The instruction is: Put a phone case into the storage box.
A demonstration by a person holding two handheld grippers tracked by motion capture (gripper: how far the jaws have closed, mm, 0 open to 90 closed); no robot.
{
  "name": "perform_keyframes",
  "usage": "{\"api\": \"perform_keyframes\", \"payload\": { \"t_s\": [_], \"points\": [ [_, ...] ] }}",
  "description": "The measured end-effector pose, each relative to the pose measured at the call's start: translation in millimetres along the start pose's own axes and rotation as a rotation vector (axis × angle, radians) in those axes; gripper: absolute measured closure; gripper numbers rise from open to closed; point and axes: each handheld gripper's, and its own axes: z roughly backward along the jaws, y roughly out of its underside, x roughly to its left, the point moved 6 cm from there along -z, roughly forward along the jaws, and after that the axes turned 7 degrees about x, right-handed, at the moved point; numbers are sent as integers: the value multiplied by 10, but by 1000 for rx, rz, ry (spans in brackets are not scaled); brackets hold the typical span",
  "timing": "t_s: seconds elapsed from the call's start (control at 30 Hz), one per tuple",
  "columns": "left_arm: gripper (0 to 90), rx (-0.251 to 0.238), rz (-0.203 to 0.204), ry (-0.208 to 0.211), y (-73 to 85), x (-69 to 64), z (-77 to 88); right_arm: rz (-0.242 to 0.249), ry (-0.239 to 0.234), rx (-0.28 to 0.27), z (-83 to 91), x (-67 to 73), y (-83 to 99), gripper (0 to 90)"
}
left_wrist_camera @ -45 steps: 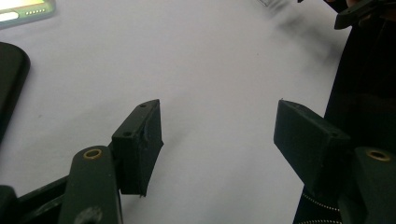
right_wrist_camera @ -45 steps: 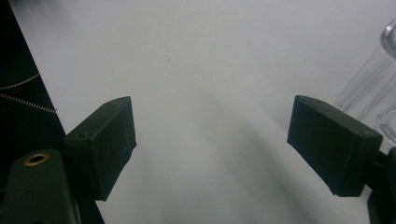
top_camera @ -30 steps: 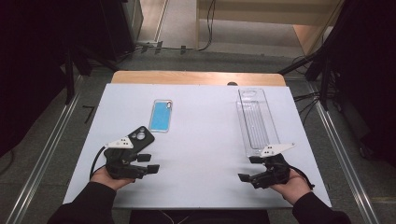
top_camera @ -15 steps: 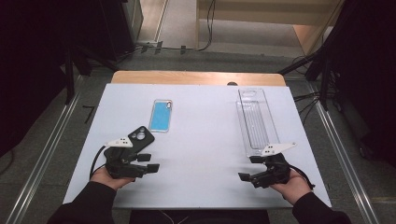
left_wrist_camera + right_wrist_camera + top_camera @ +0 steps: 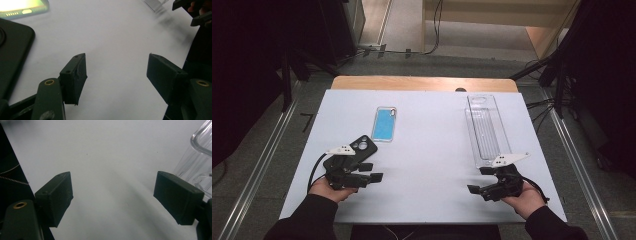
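High view, item by item: white worktop [image 5: 432, 150] is carrying a black phone case [image 5: 360, 147], a blue phone [image 5: 384, 124] and a clear plastic tray [image 5: 487, 127]. Left tool [image 5: 372, 175] is resting near the front left edge, held in the person's left hand [image 5: 329, 187]; the black phone case is lying just beside it, partly under its grey plate. Right tool [image 5: 477, 187] is sitting at the front right in the right hand [image 5: 524, 197], just below the near end of the clear plastic tray, which is lying lengthwise toward the far edge. Blue phone is lying face up beyond the case, apart from both tools.

Left gripper view: jaws are standing spread over bare worktop, nothing between them; black phone case [image 5: 12, 50] is showing at the left, and what is probably the blue phone's lower edge [image 5: 23, 8] above it, overexposed.

Right gripper view: jaws are standing spread, empty; tray wall [image 5: 197, 155] at the right.

Against the earlier frames: nothing is differing; both tools and all items are keeping their places.
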Motion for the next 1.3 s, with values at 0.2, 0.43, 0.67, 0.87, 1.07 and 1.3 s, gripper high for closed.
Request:
{"api": "perform_keyframes", "payload": {
  "t_s": [0.2,0.43,0.67,0.87,1.07,1.3],
  "points": [
    [323,-5,32,-17,-91,68,-30,2,2,-14,15,-1,-11,142],
    [279,-6,51,-59,-256,180,-46,1,0,-10,14,3,-7,142],
    [280,-4,72,-86,-470,283,-114,-1,3,-9,23,2,1,143],
    [285,-9,87,-111,-655,387,-138,10,4,-16,26,16,-8,143],
    [302,0,92,-128,-797,491,-181,8,-1,-12,26,14,-6,142],
    [302,-2,97,-144,-957,611,-246,7,-2,-12,23,16,-7,142]
  ]
}}
